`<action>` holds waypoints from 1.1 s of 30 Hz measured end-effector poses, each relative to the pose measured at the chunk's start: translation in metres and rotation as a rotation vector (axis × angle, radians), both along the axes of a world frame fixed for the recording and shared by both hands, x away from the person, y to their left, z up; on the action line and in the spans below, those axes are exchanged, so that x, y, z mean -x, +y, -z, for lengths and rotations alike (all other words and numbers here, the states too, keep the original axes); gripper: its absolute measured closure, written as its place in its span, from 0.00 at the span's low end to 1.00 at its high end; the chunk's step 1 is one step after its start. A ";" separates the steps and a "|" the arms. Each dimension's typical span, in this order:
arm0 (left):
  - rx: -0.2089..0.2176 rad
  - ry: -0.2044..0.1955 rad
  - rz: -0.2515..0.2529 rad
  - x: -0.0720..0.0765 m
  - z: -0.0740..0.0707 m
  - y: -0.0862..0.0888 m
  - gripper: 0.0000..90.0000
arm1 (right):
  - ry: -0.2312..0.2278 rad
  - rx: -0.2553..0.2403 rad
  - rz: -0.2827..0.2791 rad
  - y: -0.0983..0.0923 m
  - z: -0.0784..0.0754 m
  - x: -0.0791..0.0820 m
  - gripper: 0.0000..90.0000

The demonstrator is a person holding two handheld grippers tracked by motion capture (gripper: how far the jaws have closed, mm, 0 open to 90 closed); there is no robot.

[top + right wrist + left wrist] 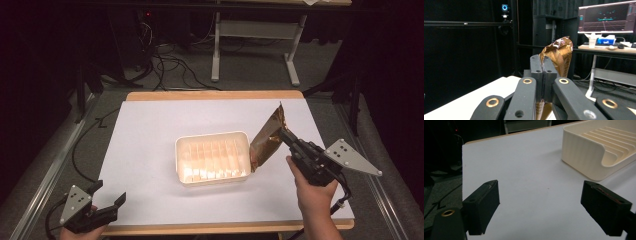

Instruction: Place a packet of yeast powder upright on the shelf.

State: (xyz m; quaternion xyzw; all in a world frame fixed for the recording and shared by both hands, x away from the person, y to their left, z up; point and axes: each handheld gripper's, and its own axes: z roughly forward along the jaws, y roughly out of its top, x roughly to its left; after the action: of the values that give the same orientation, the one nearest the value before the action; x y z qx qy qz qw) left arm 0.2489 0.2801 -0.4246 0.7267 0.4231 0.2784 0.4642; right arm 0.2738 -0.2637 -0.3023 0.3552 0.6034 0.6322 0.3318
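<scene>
A shiny brown foil bag [269, 139] hangs off the table, just right of a cream ribbed tray [212, 157]. My right gripper [286, 135] is shut on the bag's edge, and the bag's lower corner reaches toward the tray's right rim. In the right gripper view the jaws are pressed together with the crinkled bag [560, 55] rising above them. My left gripper [107, 192] rests at the table's front left corner, open and holding nothing. In the left gripper view its gripper [540, 205] spans bare white tabletop, with the tray [584, 157] off to the upper right.
The white table surface [150, 135] has a wooden edge at front and back. Behind it are cables on the floor and a white desk frame [255, 45]. A desk with a lit monitor [606, 17] appears in the right gripper view.
</scene>
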 end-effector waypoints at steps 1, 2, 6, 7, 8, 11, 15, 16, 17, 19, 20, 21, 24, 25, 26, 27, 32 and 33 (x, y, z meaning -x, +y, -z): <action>-0.001 -0.001 0.000 0.000 0.000 0.000 0.18 | 0.000 0.003 -0.005 0.003 0.000 -0.001 1.00; -0.005 0.000 0.004 0.000 0.000 0.000 0.18 | -0.003 0.006 -0.010 0.007 0.000 -0.002 1.00; -0.002 -0.001 0.007 0.000 0.000 0.000 0.18 | -0.001 0.017 -0.027 0.019 -0.001 -0.007 1.00; -0.001 -0.001 0.007 0.000 0.000 0.000 0.18 | -0.001 0.019 -0.031 0.023 0.000 -0.009 1.00; -0.006 -0.002 0.007 0.000 -0.001 0.000 0.18 | 0.003 0.019 -0.033 0.025 0.000 -0.010 1.00; -0.002 -0.002 0.008 0.000 -0.001 0.001 0.18 | 0.006 0.026 -0.041 0.033 0.001 -0.014 1.00; -0.002 -0.003 0.008 0.000 -0.001 0.001 0.18 | 0.017 0.030 -0.056 0.044 0.003 -0.019 1.00; -0.002 -0.003 0.008 0.000 -0.001 0.001 0.18 | 0.016 0.031 -0.059 0.046 0.004 -0.020 1.00; -0.003 -0.003 0.008 0.000 -0.001 0.001 0.18 | 0.022 0.033 -0.062 0.048 0.005 -0.022 1.00; -0.003 -0.003 0.009 0.000 -0.001 0.001 0.18 | 0.025 0.035 -0.068 0.053 0.007 -0.024 1.00; 0.000 -0.004 0.009 0.000 -0.001 0.000 0.18 | 0.028 0.036 -0.071 0.055 0.008 -0.025 1.00; 0.000 -0.004 0.009 0.000 -0.001 0.000 0.18 | 0.027 0.038 -0.074 0.057 0.008 -0.027 1.00; 0.001 -0.004 0.010 0.000 -0.001 0.000 0.18 | 0.037 0.040 -0.081 0.062 0.010 -0.030 1.00; 0.002 -0.005 0.010 0.000 -0.001 0.000 0.18 | 0.037 0.042 -0.084 0.064 0.011 -0.031 1.00; 0.002 -0.005 0.010 0.000 -0.001 0.000 0.18 | 0.038 0.042 -0.085 0.066 0.011 -0.032 1.00; 0.002 -0.005 0.010 0.000 -0.001 0.000 0.18 | 0.040 0.048 -0.088 0.069 0.013 -0.034 1.00; 0.003 -0.005 0.011 0.001 -0.001 0.000 0.18 | 0.051 0.054 -0.088 0.075 0.015 -0.039 1.00; 0.004 -0.005 0.011 0.001 -0.001 0.000 0.18 | 0.051 0.060 -0.090 0.076 0.016 -0.040 1.00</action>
State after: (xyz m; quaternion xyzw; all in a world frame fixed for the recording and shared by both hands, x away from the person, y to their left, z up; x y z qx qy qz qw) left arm 0.2482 0.2803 -0.4231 0.7273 0.4184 0.2770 0.4682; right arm 0.3141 -0.1874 -0.3183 0.3333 0.6458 0.6189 0.2981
